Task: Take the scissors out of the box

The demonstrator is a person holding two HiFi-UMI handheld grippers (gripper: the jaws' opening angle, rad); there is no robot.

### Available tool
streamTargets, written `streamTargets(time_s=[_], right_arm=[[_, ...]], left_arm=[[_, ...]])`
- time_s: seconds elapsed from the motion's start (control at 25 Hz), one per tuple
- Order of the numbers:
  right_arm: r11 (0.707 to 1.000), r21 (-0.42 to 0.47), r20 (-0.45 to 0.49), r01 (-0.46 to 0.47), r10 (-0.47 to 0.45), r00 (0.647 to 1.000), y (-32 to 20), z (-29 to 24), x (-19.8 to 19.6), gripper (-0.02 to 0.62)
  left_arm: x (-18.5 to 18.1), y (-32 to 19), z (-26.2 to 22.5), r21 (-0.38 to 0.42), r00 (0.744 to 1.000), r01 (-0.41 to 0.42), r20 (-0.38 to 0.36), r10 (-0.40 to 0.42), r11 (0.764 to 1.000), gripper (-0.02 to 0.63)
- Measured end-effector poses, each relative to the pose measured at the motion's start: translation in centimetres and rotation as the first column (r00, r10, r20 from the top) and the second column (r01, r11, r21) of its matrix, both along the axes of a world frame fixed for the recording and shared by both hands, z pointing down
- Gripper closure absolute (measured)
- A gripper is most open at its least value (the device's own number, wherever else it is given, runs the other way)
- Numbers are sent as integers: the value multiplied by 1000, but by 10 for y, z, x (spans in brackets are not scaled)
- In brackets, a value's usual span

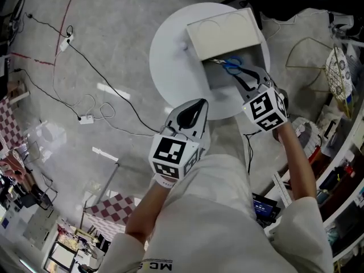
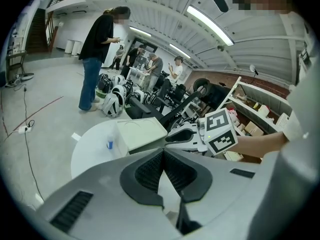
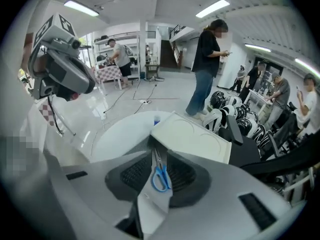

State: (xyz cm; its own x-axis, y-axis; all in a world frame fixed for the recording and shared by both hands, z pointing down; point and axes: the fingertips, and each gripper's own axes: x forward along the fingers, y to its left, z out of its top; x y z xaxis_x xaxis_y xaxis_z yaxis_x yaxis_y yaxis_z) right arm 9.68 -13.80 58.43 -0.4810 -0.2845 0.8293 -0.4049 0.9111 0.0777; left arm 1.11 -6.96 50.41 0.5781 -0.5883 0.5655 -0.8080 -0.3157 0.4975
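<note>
Grey plastic first: in its own view, the right hand-held gripper (image 3: 159,154) has its jaws pulled in narrow around the scissors (image 3: 160,178). The black pads sit right up against the blue handles on both sides, and the blades point away toward the top of the frame. In the head view the same right hand-held gripper (image 1: 239,77) reaches up from the lower right into the open white box (image 1: 227,30). The scissors (image 1: 230,66) are lying inside it, so they're not out yet.

The left hand-held gripper (image 2: 162,152) is closed up, pad tips touching with nothing between them. In the head view the left hand-held gripper (image 1: 193,108) sits at the middle of the frame, over the near edge of the round white tabletop (image 1: 170,67), apart from the box.

The box (image 3: 192,136) has its lid flipped up on the far side, and it sits at the right part of the tabletop (image 3: 122,131). From the left gripper view, the box (image 2: 137,134) is just past the jaw tips, with the right gripper's marker cube to its right.

Beyond that there's a grey floor (image 1: 85,67) with cables trailing across it, and a person (image 3: 205,69) in a dark top and jeans standing further back.
</note>
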Motion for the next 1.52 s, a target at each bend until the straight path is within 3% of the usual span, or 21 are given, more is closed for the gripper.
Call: streamTargets(time_s=[0.16,0.36,0.68,1.0,1.52], right_arm=[[998,-24,-69,54,-56,996,-3,28,6,456],[988,11,-189,154,-149,971,-11,56,14,456],[962,-127,-317,242,-271,909,-4,112,24,446],[937,-163,-384,309,-349,855,-6,143,24,446],[945,-195,-408,262,-322,855,-6,146,26,448]], left_arm=[[2,-1,7,-6,1000,0,8,0,1000,595],[9,-5,15,-12,1000,1,12,-1,1000,595],[10,-9,31,-29,1000,13,13,-12,999,595],[9,-9,47,-56,1000,18,13,-17,998,595],[11,-2,46,-60,1000,13,9,-12,998,595]])
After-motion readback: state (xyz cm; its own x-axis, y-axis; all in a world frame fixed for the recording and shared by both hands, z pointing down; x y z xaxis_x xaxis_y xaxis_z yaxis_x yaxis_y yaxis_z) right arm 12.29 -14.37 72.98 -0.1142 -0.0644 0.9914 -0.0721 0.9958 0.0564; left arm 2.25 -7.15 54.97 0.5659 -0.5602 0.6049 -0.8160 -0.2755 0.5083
